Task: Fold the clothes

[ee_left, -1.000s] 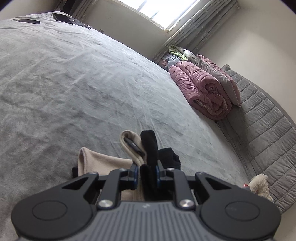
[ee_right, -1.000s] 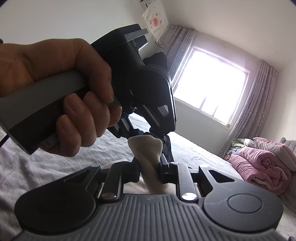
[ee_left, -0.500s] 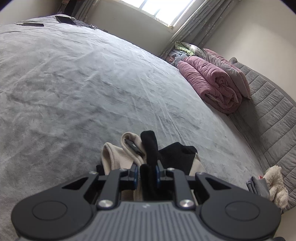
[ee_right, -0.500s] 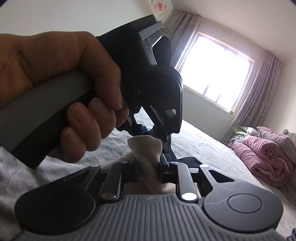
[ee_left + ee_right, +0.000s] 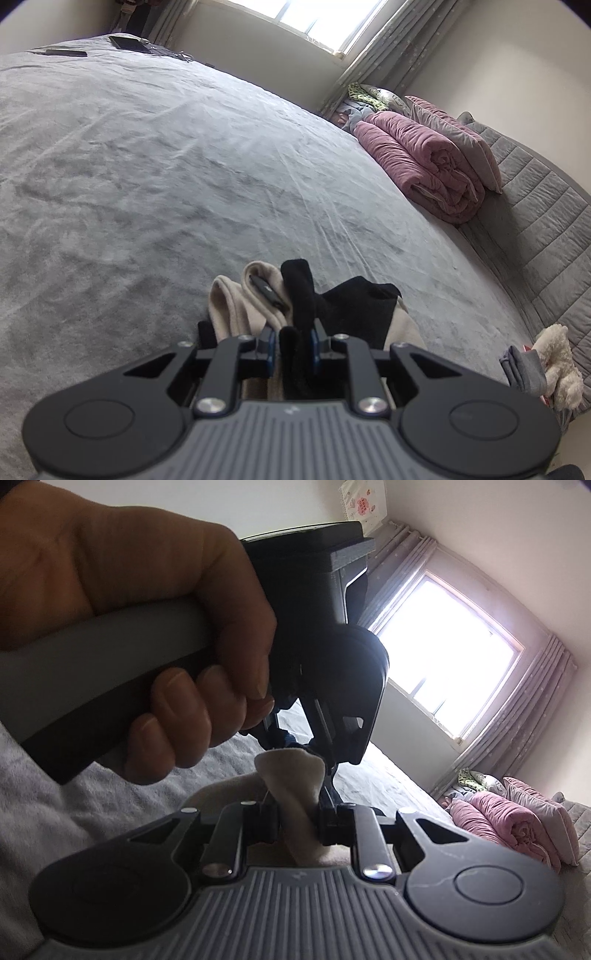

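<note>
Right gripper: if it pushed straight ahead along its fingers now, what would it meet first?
Probably the left gripper and the hand holding it, close ahead of the right gripper, which pinches beige cloth; depth is uncertain.

left tongs [image 5: 291, 341] clamped, right tongs [image 5: 298, 821] clamped

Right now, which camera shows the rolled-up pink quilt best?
The left wrist view: the pink quilt lies large and unobstructed at the bed's far edge. The right wrist view shows it smaller, at the lower right margin.
</note>
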`<state>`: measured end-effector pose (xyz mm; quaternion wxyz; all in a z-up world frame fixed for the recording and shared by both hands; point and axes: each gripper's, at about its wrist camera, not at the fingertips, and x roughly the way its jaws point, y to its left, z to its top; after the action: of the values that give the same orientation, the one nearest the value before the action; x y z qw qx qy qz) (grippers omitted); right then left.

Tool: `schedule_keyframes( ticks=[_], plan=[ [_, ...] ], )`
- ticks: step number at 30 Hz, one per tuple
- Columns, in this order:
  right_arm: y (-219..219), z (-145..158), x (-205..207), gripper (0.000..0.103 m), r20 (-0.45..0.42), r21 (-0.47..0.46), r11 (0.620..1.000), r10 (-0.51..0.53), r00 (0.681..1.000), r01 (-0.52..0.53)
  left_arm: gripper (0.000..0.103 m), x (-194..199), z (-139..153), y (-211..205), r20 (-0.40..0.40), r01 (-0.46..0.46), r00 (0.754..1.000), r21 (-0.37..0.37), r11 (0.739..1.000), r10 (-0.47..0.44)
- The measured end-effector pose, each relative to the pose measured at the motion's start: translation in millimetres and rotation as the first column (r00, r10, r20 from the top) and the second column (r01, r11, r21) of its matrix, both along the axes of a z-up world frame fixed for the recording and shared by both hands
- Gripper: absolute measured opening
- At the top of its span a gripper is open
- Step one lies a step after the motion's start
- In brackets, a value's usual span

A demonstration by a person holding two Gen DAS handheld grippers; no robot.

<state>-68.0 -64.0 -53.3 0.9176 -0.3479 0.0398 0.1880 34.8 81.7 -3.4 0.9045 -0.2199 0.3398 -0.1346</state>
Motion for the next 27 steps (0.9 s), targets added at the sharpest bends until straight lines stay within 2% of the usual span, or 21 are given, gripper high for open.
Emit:
schedule_keyframes(
  ticks=[9, 18, 27],
  plan=[
    [2.2, -0.5, -3.4, 0.021, -0.016, -0.022, 1.000, 0.020, 1.000, -0.021, 0.017, -1.2, -6.0, 1.9, -0.007, -0.012, 1.000, 0.002, 1.000, 0.012],
    [-4.9, 11.4, 4.6, 0.019, -0.054, 0.033, 0.999, 0.028, 0.998, -0.026, 0.017, -3.3, -7.3, 2.3, -0.001, -0.023, 1.000, 0.020, 1.000, 0.023],
    [-2.8, 9.6, 5.6, 0.020, -0.066, 0.034, 0.998, 0.052, 0.996, -0.050, 0.017, -4.8, -8.7, 4.2, -0.005, -0.032, 0.999, 0.014, 0.999, 0.032]
  ],
)
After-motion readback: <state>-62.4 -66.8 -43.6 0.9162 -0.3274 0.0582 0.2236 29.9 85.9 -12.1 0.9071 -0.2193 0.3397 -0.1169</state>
